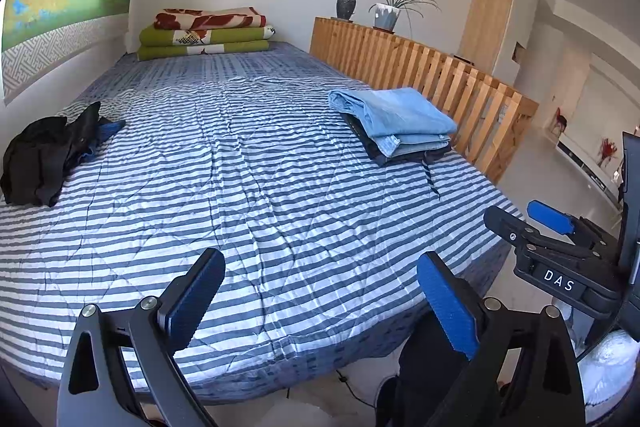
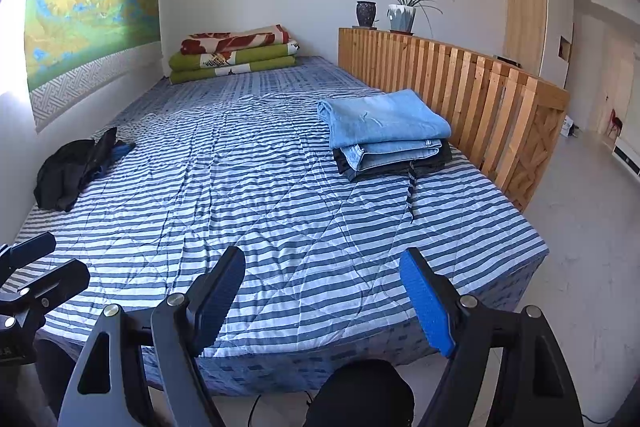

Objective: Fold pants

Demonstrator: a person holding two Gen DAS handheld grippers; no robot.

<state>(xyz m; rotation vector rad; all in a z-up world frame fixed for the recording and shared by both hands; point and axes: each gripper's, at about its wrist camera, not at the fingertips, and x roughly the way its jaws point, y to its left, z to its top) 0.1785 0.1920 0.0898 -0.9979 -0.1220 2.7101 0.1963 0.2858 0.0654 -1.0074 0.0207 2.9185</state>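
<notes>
Both my claws, left point(image 1: 320, 299) and right point(image 2: 324, 301), gape empty over the bed point(image 1: 248, 179); folded pants point(image 2: 386, 129) stacked right, dark pile point(image 1: 44, 157) left.

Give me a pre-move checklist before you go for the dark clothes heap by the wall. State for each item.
1. Left gripper open and empty: ok.
2. Right gripper open and empty: ok.
3. Dark clothes heap in view and unobstructed on the bed: ok.
4. Which piece of the heap is pants, and where its waistband lies: cannot tell, it is crumpled.
5. Bare striped cover in the middle for spreading out: ok.
6. Folded stack near the wooden rail, apart from the heap: ok.
</notes>
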